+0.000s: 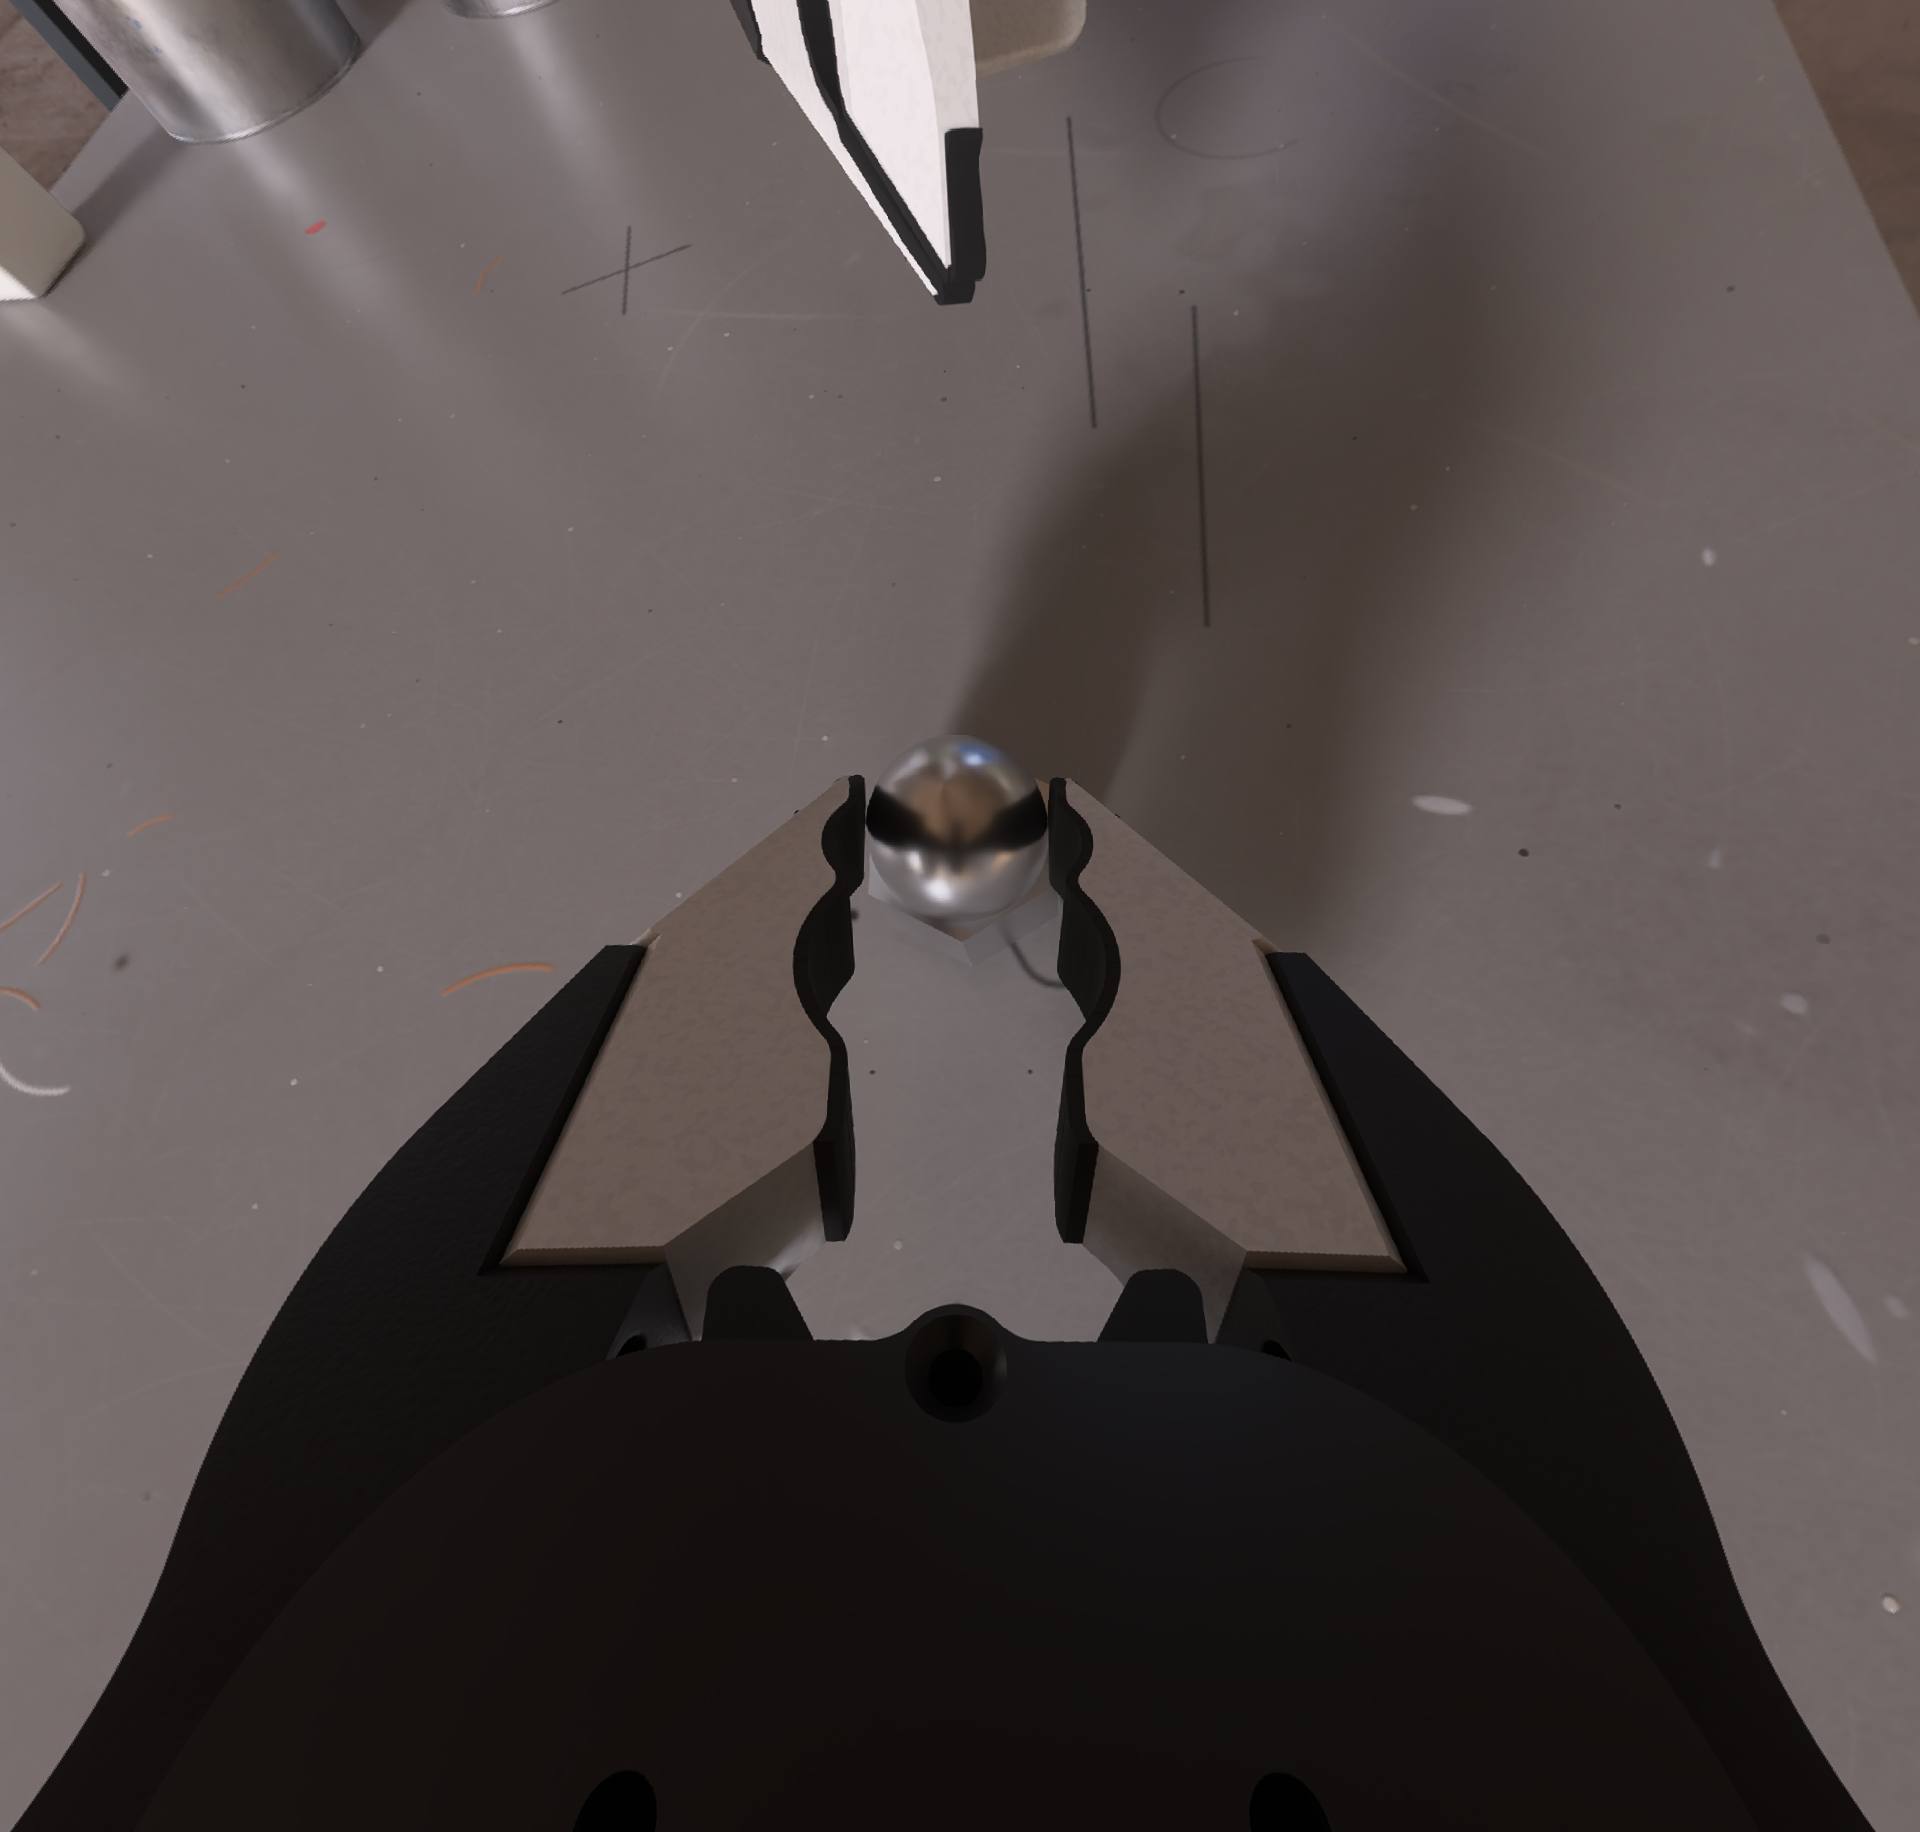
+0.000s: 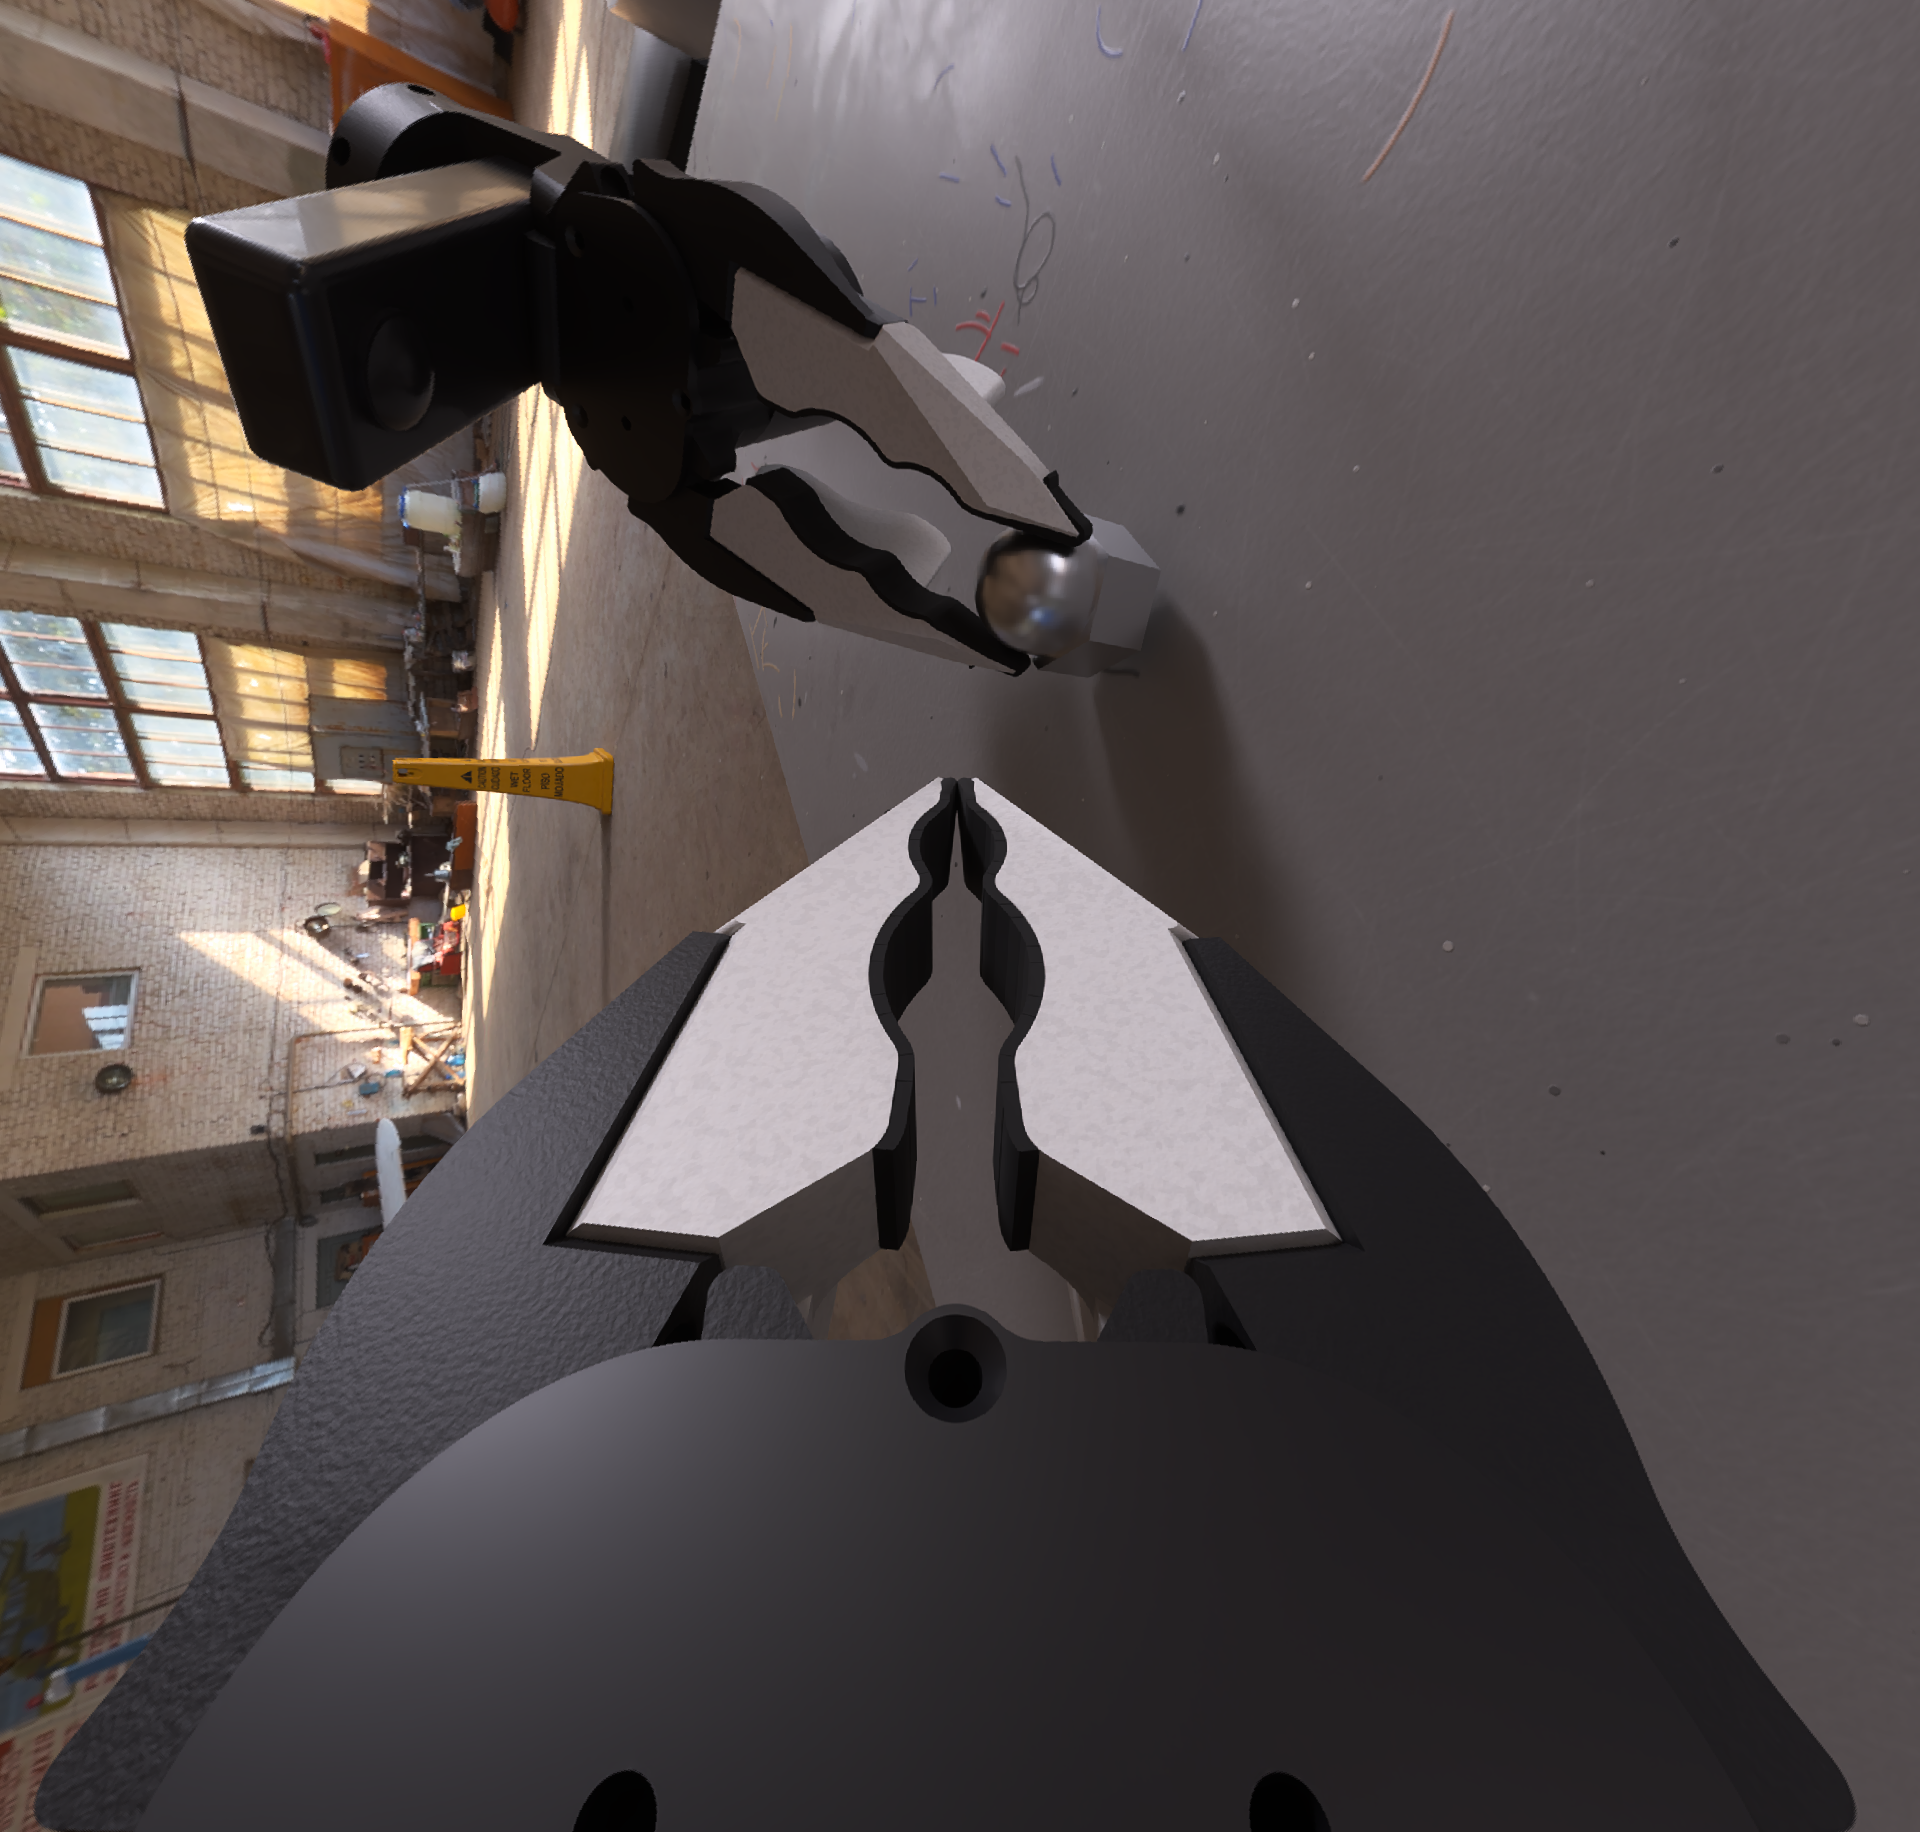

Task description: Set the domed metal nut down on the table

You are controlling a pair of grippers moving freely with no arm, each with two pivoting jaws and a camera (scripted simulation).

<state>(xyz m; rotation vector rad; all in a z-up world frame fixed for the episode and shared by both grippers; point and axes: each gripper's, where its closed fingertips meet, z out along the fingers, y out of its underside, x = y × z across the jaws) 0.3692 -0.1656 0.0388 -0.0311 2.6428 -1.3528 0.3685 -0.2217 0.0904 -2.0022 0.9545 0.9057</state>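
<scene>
— Between my left fingertips, what do you have?

— There my left gripper (image 1: 957, 826) pinches the domed metal nut (image 1: 954, 832), one black pad on each side of the polished dome. In the left wrist view the dome faces the camera and the pale hex base shows just under it, toward the table (image 1: 416, 639). In the right wrist view the same left gripper (image 2: 1049, 598) comes in from the side, with the domed metal nut (image 2: 1039, 587) clamped at its tips and the hex base pointing at the grey tabletop. The base sits very close to the surface, with its shadow right beside it; whether it touches, I cannot tell.

— And your other one?

— My right gripper (image 2: 954, 790) is drawn together on nothing, tips meeting, hanging near the nut but apart from it. From the left wrist view the right gripper (image 1: 956, 276) shows farther on, above the table, its white fingers pressed together.

— Anything beyond that?

— The table (image 2: 1455, 535) carries thin pencil lines and small coloured scratches. At its far left edge stand two metal cylinders (image 1: 229, 26), and a yellow floor sign (image 2: 509, 777) stands on the floor past the table
</scene>
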